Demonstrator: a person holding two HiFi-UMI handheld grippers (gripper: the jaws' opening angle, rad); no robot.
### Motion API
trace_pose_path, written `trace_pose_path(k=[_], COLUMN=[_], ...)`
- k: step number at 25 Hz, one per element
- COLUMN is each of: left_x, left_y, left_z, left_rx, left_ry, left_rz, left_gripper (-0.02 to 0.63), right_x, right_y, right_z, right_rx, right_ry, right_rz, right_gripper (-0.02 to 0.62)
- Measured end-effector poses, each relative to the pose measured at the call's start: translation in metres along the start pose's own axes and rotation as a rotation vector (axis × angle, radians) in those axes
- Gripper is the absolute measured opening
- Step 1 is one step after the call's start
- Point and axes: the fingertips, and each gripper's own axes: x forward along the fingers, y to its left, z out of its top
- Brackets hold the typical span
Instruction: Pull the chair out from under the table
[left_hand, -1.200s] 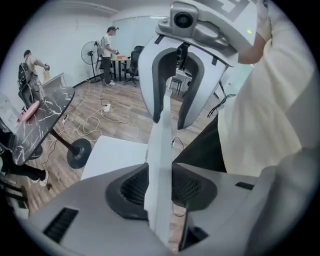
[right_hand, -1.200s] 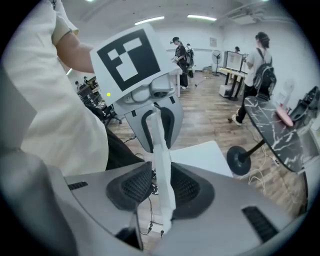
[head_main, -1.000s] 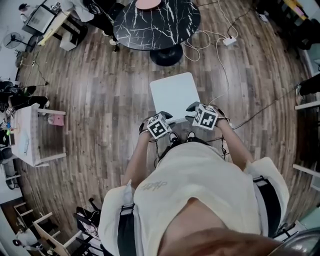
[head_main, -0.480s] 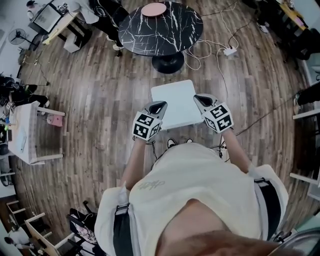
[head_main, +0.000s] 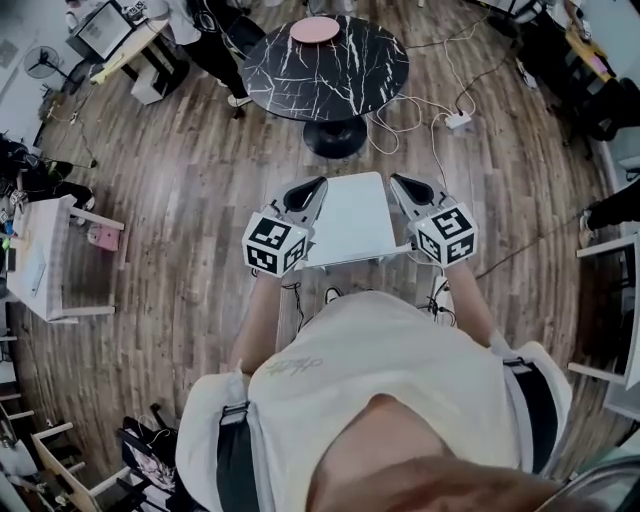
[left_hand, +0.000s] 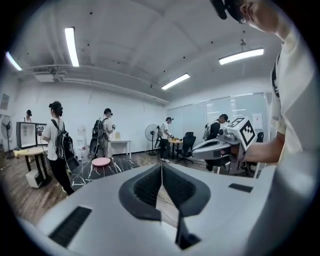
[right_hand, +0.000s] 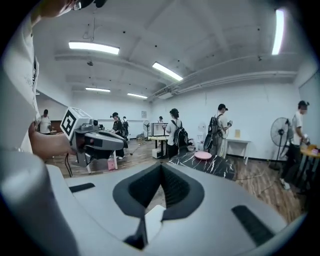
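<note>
Both of my jaws are pressed together with nothing between them. I hold the left gripper (head_main: 318, 185) and the right gripper (head_main: 396, 181) up in front of me, pointing away from my body. In the head view they sit one at each side of the white square-seated chair (head_main: 352, 222).

The chair stands on the brown wood-plank floor (head_main: 190, 180), out from under the round black marble-patterned tabletop (head_main: 325, 70). It is on my side of the table's black pedestal base (head_main: 335, 138), with bare floor between the two. A pale pink round plate (head_main: 318, 29) lies on the far part of the tabletop.

Loose white cables (head_main: 420, 110) and a white power strip (head_main: 459, 121) lie on the floor to the right of the base, beyond the chair's far right corner. My shoes (head_main: 330, 296) are just behind the chair's near edge. A small white side table (head_main: 45, 260) stands well apart on the left. Beyond the tabletop there is a person with a backpack (left_hand: 57, 145) and a pedestal fan (left_hand: 151, 134).

A second ago both grippers were low at the chair's near edge with their jaws parted. Since then the jaws have closed, and the grippers have risen clear of the seat and tipped up towards level. The gap between the chair and the pedestal base looks unchanged
</note>
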Motion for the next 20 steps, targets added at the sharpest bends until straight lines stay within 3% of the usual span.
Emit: trace_pose_path(k=[5, 8, 10, 15, 20], left_x=[-0.008, -0.013, -0.015, -0.02, -0.02], left_y=[0.018, 0.033, 0.041, 0.052, 0.056], left_z=[0.014, 0.017, 0.02, 0.025, 0.016], left_rx=[0.029, -0.028, -0.059, -0.051, -0.06], left_ry=[-0.02, -0.049, -0.075, -0.094, -0.093], left_rz=[0.111, 0.151, 0.168, 0.205, 0.218], left_gripper=[0.025, 0.025, 0.025, 0.025, 0.025], right_x=[-0.008, -0.009, -0.009, -0.012, -0.012], right_y=[-0.001, 0.001, 0.002, 0.005, -0.001], right_z=[0.042, 0.057, 0.061, 0.066, 0.053], right_rx=[-0.066, -0.112, -0.127, -0.158, -0.122], right_ry=[-0.068, -0.106, -0.121, -0.133, -0.123], right_rz=[-0.035, -0.057, -0.067, -0.082, -0.091], right_gripper=[0.005, 0.005, 0.005, 0.005, 0.005])
